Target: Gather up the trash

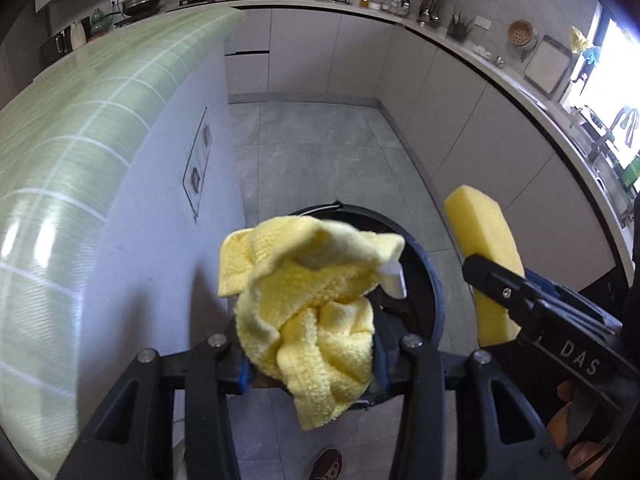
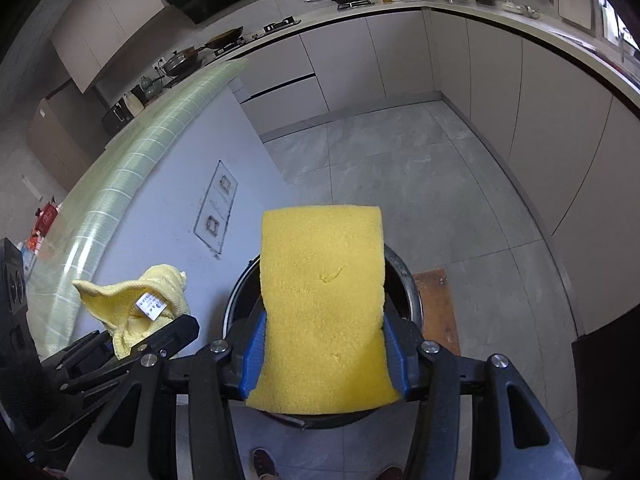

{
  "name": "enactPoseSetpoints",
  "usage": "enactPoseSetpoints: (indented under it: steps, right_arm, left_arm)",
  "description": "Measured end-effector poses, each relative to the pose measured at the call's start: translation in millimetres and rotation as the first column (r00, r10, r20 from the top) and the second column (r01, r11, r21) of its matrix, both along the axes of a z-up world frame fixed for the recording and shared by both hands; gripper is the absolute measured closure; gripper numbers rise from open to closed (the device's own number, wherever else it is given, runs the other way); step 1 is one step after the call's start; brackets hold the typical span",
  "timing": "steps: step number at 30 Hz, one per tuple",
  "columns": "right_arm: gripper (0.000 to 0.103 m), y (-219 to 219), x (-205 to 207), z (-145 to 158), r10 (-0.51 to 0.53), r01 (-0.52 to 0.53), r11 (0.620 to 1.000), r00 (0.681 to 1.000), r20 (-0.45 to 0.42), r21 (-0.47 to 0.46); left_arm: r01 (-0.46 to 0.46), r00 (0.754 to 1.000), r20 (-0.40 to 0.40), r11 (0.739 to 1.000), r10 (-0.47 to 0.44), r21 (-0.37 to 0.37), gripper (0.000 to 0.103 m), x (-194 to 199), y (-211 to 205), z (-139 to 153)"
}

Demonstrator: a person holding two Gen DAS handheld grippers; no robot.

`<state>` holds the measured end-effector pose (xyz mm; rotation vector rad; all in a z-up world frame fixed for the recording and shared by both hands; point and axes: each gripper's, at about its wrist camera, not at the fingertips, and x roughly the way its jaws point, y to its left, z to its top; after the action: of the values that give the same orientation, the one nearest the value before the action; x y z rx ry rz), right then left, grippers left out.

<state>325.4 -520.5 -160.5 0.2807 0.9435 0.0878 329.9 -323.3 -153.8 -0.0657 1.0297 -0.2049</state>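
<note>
Grey tiled kitchen floor (image 2: 400, 168), pale cabinets (image 1: 320, 52) curving round, green tiled island top (image 1: 80, 128) on the left. Dark round bin (image 1: 416, 280) stands on the floor by the island's white side, directly under both grippers. Left gripper (image 1: 312, 352) clamps a crumpled yellow cloth (image 1: 308, 296), white label showing, bunched between the blue pads, hanging above the bin's rim. Right gripper (image 2: 324, 356) pinches a yellow sponge (image 2: 324, 304) by its lower half, sponge upright, covering most of the bin mouth. Both grippers side by side, close, angled downward. Brown mat (image 2: 436, 304) lies just right of the bin. Shoe tips visible at bottom edge.
</note>
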Motion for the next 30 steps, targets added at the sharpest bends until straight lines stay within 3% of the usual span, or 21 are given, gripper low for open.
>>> enactPoseSetpoints:
  steps: [2,6,11,12,15,23,30]
  right_arm:
    - [0.046,2,6,-7,0.013,-0.013,1.000,1.000,0.000,-0.008]
    - [0.030,0,19,-22,0.012,-0.012,0.999,1.000,0.004,-0.049]
    - [0.030,-18,20,-19,-0.052,0.055,0.998,0.996,0.066,-0.036]
    - [0.030,-24,17,-15,-0.071,0.072,0.997,0.994,0.085,-0.013]
    - [0.030,-29,12,-8,-0.086,0.087,0.996,0.993,0.082,-0.010]
    - [0.030,-33,-3,21,-0.081,0.082,0.997,0.996,0.041,-0.017]
    - [0.030,-13,-29,48,-0.004,0.002,1.000,0.991,-0.130,-0.022]
  left_arm:
    - [-0.015,1.000,-0.016,1.000,0.015,-0.009,0.053,6,-1,-8]
    - [-0.053,0.998,-0.017,0.999,0.053,0.004,0.041,13,-4,-25]
    - [-0.062,0.998,0.002,0.998,0.062,-0.001,0.038,14,-8,-29]
    - [-0.063,0.998,0.008,0.998,0.063,0.006,0.033,15,-8,-28]
    - [-0.060,0.998,0.021,0.998,0.059,0.009,0.032,15,-10,-21]
    - [-0.046,0.997,0.069,0.999,0.044,0.028,0.032,-3,-22,29]
    - [-0.065,0.993,0.102,0.998,0.063,0.018,0.032,-45,-4,98]
